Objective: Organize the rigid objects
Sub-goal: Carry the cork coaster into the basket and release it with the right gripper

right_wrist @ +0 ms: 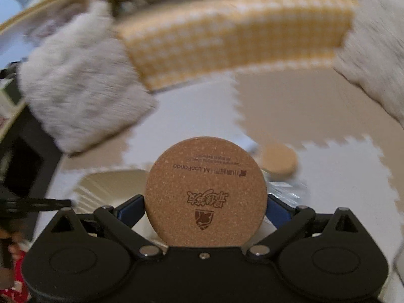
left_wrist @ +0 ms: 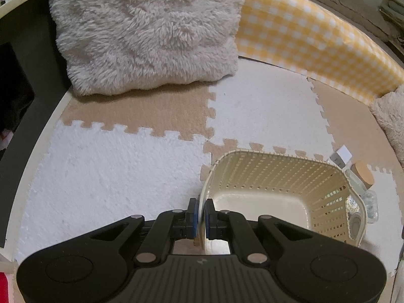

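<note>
- Cork is what the right gripper [right_wrist: 205, 209] carries: a round cork coaster [right_wrist: 205, 192] with dark red printed lettering and a shield mark, standing on edge between the blue-padded fingers [right_wrist: 128, 212], which clamp it by its rim from both sides.
- Cream perforated plastic basket [left_wrist: 282, 176] sits on the mat, and the left gripper [left_wrist: 201, 214] is closed tight on its near wall, one blue pad inside and one outside the rim.
- In the left wrist view the basket's floor looks bare; just beyond its far right corner lie a glass jar with a cork lid [left_wrist: 363, 176], a small white and grey box [left_wrist: 341, 156] and a clear packet [left_wrist: 371, 204], all still on the mat.
- In the right wrist view a second cork-coloured disc [right_wrist: 277, 161] lies beyond the held coaster, probably that jar lid, though blur leaves it uncertain.
- Risk, as I judge it: the coaster is held by a thin curved rim, so a quick swing or a knock on the basket wall could twist it out of the pads.
- Another risk: the basket is light and pinched at one wall only, so a push from the coaster could tip or drag it.
- Blur in the right view makes the exact gap to the basket hard to read.
- Underfoot are interlocking foam puzzle tiles [left_wrist: 113, 176], white and beige, with a fuzzy nap.
- Behind them rest a shaggy grey-white cushion [left_wrist: 146, 30] and a yellow and white checked pad [left_wrist: 315, 40]; dark furniture stands at the left edge.
</note>
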Demonstrator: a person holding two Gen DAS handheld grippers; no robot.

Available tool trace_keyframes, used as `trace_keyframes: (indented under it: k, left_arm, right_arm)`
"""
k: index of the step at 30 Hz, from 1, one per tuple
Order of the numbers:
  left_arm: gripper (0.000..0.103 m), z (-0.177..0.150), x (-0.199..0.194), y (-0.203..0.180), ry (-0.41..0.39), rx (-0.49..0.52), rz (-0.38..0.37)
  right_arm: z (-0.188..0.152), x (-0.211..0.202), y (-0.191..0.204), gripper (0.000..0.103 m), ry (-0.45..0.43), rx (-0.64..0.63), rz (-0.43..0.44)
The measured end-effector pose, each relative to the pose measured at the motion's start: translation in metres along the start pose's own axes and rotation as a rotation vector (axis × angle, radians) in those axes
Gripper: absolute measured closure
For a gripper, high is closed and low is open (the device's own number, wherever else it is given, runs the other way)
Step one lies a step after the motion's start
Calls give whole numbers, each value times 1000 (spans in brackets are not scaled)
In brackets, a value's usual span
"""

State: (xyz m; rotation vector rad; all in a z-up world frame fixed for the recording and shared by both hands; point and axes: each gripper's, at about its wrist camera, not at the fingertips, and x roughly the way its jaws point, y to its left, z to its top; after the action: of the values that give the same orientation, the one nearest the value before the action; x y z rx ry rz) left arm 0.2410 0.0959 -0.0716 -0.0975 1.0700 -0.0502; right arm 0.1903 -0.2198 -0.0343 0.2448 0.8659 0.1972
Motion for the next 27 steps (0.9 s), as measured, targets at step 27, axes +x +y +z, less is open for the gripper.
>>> trace_keyframes:
  k: [27]
  left_arm:
    - [98, 8, 2, 16, 42, -77, -93]
  right_arm:
    - [-36, 151, 139, 3, 337, -256, 67]
